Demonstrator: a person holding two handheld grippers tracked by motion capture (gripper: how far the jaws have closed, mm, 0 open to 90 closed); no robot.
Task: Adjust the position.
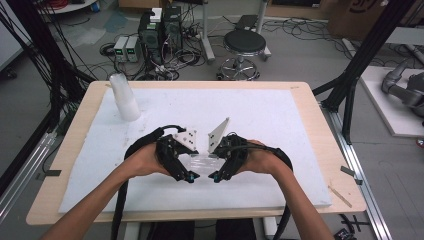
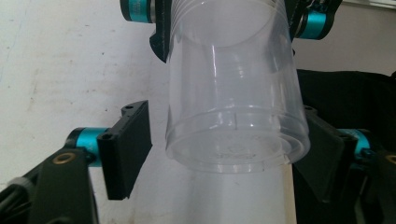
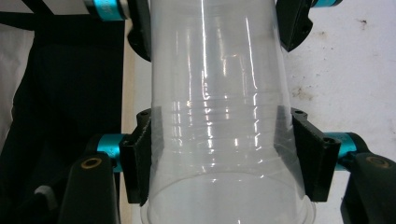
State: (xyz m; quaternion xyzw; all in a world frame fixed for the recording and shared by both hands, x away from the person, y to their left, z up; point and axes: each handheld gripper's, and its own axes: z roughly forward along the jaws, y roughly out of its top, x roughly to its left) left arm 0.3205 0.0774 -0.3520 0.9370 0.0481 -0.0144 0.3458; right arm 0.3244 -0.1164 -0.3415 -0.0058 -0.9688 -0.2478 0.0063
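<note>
The right gripper [image 3: 224,154] clamps the clear plastic cup [image 3: 219,116] near its rim; the left gripper [image 2: 224,149] has 1 pad [image 2: 128,149] off its base. A cup stack [image 1: 124,96] stands upper left in the high view.

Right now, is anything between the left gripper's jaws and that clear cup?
Nothing visible. The clear cup sits between the jaws of the left gripper, with a bare gap at the left pad. The right gripper clamps its other end.

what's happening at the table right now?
A person holds a clear plastic cup level between two handheld grippers over the white mat. The right gripper is clamped on its rim end. The left gripper straddles the base end, with a gap at one jaw. A stack of cups stands far left.
</note>
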